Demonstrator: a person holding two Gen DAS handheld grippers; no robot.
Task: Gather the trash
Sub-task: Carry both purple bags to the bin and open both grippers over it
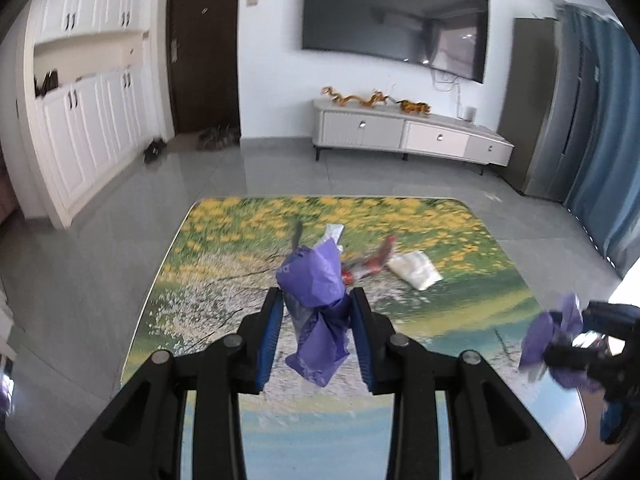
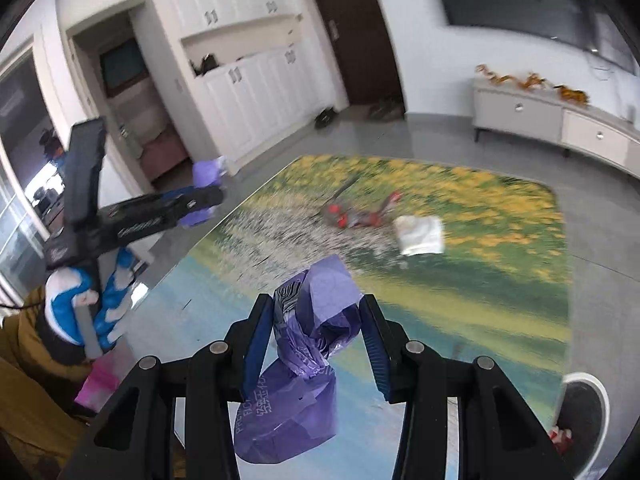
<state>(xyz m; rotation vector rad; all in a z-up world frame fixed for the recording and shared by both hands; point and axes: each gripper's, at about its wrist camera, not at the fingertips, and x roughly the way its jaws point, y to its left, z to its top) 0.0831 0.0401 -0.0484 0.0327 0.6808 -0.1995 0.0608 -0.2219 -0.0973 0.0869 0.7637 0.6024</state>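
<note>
**Op:** I've got both grippers clenched on purple film. Left gripper [image 1: 316,312] pinches a twisted wad of the bag [image 1: 318,288]; right gripper [image 2: 316,332] grips another bunch of it [image 2: 312,320], with a printed flap hanging below the fingers.

**Spotter:** Same bag in both?

**Op:** I judge so, one edge each, but no view shows the film running between them, so I can't swear to it. Both are held up over the near end of the bench [image 1: 460,320].

**Spotter:** And the trash?

**Op:** On the bench at the far half: a red wrapper [image 1: 372,262], blurred, and a white packet [image 1: 416,270] just beside it on the right. Well apart from both grippers.

**Spotter:** What worries you?

**Op:** The film is thin and only bunched, not looped. If I spread the grippers to open the mouth, it could slip from one side or tear. With both gripping the bag, neither is free for the wrapper. Letting go would probably collapse the mouth.
</note>
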